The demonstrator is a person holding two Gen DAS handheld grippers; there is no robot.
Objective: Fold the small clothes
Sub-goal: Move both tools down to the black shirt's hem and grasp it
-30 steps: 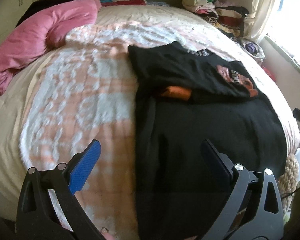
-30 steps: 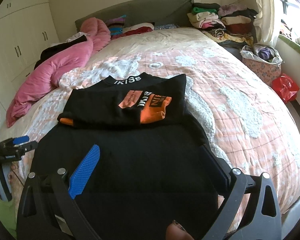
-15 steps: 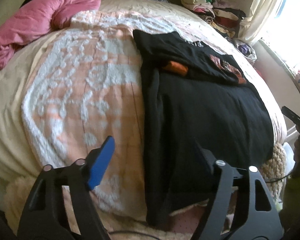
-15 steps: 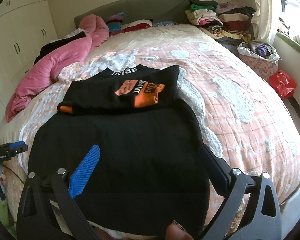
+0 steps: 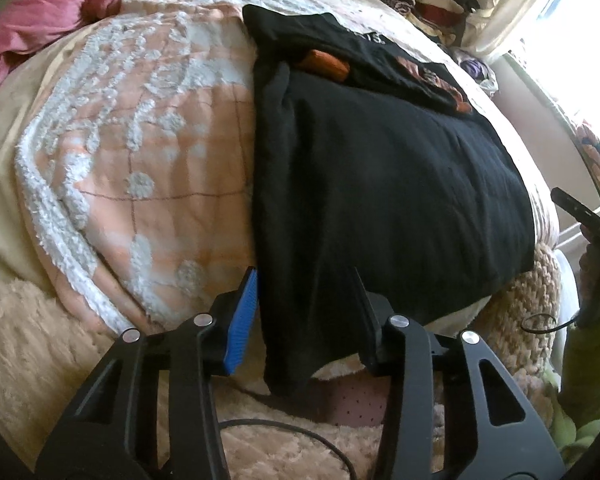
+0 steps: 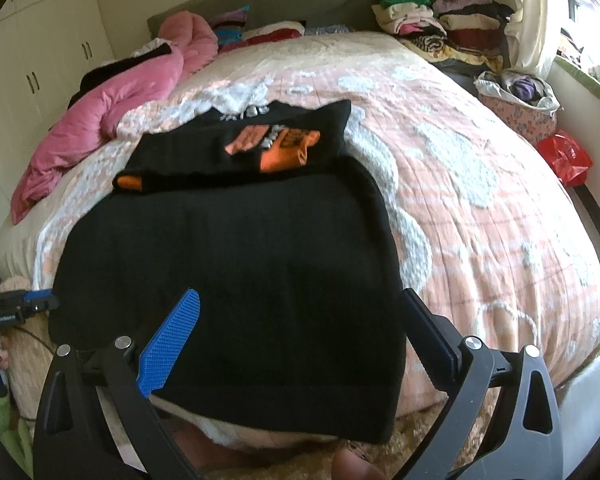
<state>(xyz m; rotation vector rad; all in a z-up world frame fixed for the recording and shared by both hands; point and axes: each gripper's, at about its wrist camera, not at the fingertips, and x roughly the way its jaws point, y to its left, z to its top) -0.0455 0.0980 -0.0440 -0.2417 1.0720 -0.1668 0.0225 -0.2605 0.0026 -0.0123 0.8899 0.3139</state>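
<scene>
A large black garment (image 5: 380,184) (image 6: 240,260) lies flat on the peach quilt, and its near hem hangs over the bed's edge. A smaller folded black top with an orange print (image 6: 260,144) (image 5: 384,56) rests on its far end. My left gripper (image 5: 304,292) straddles the garment's near left corner. Its jaws are closing, with the cloth between them but not pinched. It also shows at the left edge of the right wrist view (image 6: 20,308). My right gripper (image 6: 300,312) stands open wide over the near right part of the hem. It is also at the right edge of the left wrist view (image 5: 580,216).
A pink duvet (image 6: 112,112) is bunched at the far left of the bed. Stacks of folded clothes (image 6: 432,24) sit by the headboard, with a basket (image 6: 520,100) and a red bag (image 6: 564,156) beside the bed. A fluffy rug with a cable (image 5: 284,428) lies below.
The left gripper has dropped towards the bed's near edge and its jaws have narrowed around the garment's corner. The right gripper has drawn back and sunk over the hem, still wide.
</scene>
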